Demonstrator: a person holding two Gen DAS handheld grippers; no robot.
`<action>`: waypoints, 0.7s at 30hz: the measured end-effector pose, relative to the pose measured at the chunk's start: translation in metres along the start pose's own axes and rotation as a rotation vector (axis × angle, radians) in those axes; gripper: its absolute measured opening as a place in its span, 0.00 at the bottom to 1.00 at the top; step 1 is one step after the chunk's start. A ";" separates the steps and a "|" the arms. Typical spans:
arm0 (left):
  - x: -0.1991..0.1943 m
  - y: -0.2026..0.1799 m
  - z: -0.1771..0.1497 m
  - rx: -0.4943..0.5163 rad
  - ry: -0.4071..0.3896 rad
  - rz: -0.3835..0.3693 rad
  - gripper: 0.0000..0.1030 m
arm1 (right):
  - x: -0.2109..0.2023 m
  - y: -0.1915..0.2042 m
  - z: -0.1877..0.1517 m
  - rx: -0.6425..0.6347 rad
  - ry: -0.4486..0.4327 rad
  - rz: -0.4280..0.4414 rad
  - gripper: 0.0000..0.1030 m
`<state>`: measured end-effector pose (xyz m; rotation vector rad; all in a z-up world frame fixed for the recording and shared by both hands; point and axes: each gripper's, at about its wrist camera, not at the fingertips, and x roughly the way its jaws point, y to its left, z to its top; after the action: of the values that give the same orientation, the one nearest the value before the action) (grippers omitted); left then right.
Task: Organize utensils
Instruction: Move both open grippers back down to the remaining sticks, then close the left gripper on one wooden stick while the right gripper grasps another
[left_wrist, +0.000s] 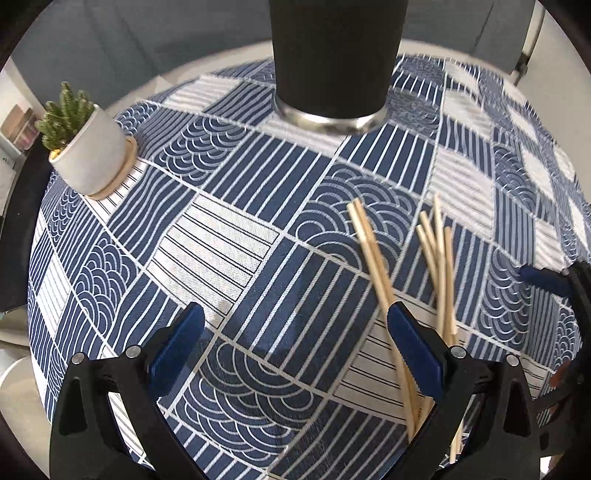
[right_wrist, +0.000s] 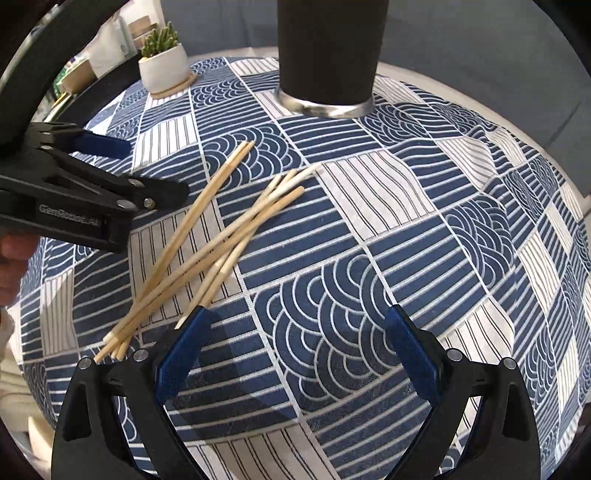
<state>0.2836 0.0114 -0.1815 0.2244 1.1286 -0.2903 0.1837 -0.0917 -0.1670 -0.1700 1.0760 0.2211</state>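
Note:
Several wooden chopsticks lie in a loose pile on the blue and white patterned tablecloth. In the left wrist view the chopsticks lie at the right, partly under my right finger. A tall black cup with a silver base stands at the far side of the table; it also shows in the right wrist view. My left gripper is open and empty, just left of the pile. My right gripper is open and empty, just right of the pile.
A small cactus in a white pot stands on a wooden saucer at the far left; it also shows in the right wrist view. The left gripper's body shows at the left of the right wrist view.

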 end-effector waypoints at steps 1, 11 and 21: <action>0.001 0.000 0.001 0.002 0.005 0.003 0.94 | 0.001 0.000 0.001 -0.001 0.005 0.003 0.88; 0.009 -0.001 0.011 -0.017 0.059 -0.063 0.94 | 0.002 0.011 0.005 -0.050 0.012 0.008 0.88; 0.014 -0.006 0.013 -0.011 0.097 -0.081 0.94 | 0.004 0.017 0.010 -0.046 0.016 0.008 0.89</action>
<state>0.2984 0.0003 -0.1885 0.1844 1.2371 -0.3478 0.1893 -0.0724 -0.1666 -0.2089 1.0882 0.2518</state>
